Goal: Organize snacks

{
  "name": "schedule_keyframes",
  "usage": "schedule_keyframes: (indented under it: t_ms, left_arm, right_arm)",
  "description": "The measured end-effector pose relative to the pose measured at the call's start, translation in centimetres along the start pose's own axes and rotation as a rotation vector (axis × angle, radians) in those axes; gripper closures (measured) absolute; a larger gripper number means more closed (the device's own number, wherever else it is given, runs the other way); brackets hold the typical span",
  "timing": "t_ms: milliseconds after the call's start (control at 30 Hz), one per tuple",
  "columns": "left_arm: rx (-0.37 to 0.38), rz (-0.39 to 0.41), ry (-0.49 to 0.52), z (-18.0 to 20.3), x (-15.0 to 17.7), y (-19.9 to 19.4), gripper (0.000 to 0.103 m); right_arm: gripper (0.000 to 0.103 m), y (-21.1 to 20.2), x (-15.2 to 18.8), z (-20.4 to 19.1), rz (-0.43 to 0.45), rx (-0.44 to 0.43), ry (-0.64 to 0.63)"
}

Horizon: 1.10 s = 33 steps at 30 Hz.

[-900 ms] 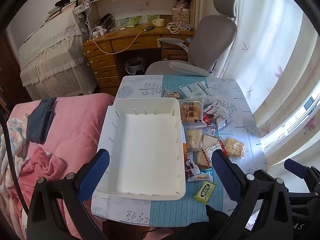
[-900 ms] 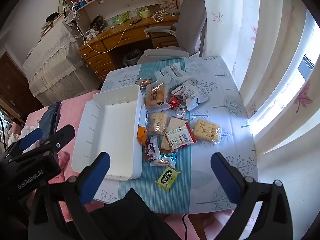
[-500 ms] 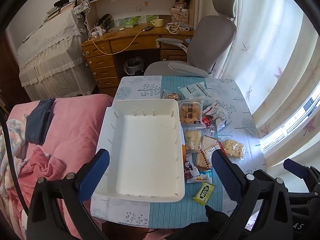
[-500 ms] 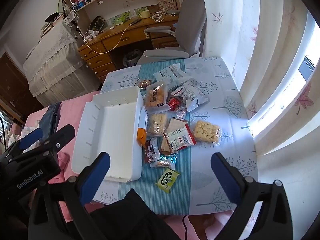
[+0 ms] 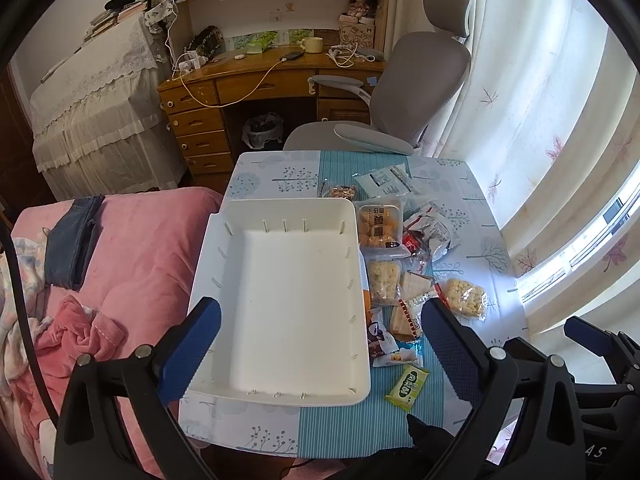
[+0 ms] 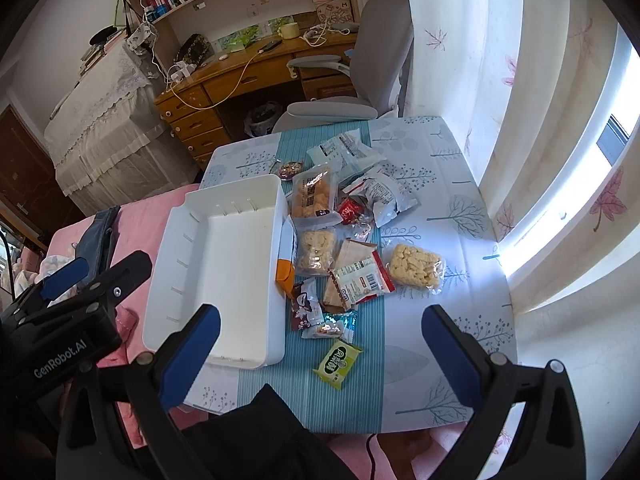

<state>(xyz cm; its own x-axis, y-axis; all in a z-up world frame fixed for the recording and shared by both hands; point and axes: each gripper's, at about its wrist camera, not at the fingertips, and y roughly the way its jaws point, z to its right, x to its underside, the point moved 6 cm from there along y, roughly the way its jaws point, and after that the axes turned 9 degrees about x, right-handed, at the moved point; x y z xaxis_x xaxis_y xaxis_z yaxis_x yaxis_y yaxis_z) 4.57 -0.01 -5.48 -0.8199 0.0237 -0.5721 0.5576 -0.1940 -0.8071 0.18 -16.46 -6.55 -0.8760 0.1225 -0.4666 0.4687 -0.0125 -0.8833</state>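
Observation:
An empty white bin (image 5: 296,300) (image 6: 224,264) sits on the left side of a small table (image 5: 476,216) (image 6: 448,200). Several snack packets lie to its right: a tray of golden puffs (image 5: 378,226) (image 6: 312,196), a clear bag of rice crackers (image 5: 464,302) (image 6: 416,266), a red-edged wafer pack (image 6: 358,282) and a green packet (image 5: 408,386) (image 6: 340,364) nearest me. My left gripper (image 5: 320,344) is open and empty, high above the bin's near end. My right gripper (image 6: 320,346) is open and empty, high above the green packet.
A pink bed (image 5: 132,248) with clothes borders the table's left edge. A grey office chair (image 5: 400,92) and a wooden desk (image 5: 248,84) stand beyond the far edge. Curtains (image 5: 540,100) and a bright window hang on the right.
Both grippers have drawn back and up slightly, so the table and bin sit a little lower and smaller in view. Nothing on the table has moved.

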Motion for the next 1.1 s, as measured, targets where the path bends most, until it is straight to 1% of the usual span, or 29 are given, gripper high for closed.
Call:
schedule_keyframes:
  t_ms: [200, 267, 333, 600, 767, 900, 1100]
  left_arm:
    - [0.033, -0.020, 0.003, -0.8, 0.6, 0.0, 0.005]
    - [0.043, -0.028, 0.002, -1.1, 0.7, 0.1, 0.005]
    - [0.052, -0.037, 0.005, -1.5, 1.0, 0.3, 0.005]
    - [0.108, -0.062, 0.022, -2.1, 1.5, 0.9, 0.005]
    - [0.108, -0.075, 0.031, -1.9, 1.5, 1.2, 0.005]
    - [0.096, -0.091, 0.029, -1.4, 1.6, 1.7, 0.005]
    - [0.053, -0.071, -0.012, 0.0, 1.0, 1.9, 0.005]
  right_arm:
    - [0.002, 0.0, -1.0, -0.2, 0.029, 0.011, 0.010]
    - [0.002, 0.2, -0.9, -0.7, 0.036, 0.016, 0.011]
    - [0.002, -0.4, -0.2, -1.7, 0.050, 0.028, 0.015]
    - [0.002, -0.4, 0.8, -2.2, 0.072, 0.046, 0.040]
    - [0.002, -0.4, 1.0, -2.0, 0.071, 0.053, 0.050]
    - [0.002, -0.3, 0.9, -1.1, 0.075, 0.053, 0.064]
    - [0.002, 0.5, -0.2, 0.8, 0.089, 0.026, 0.038]
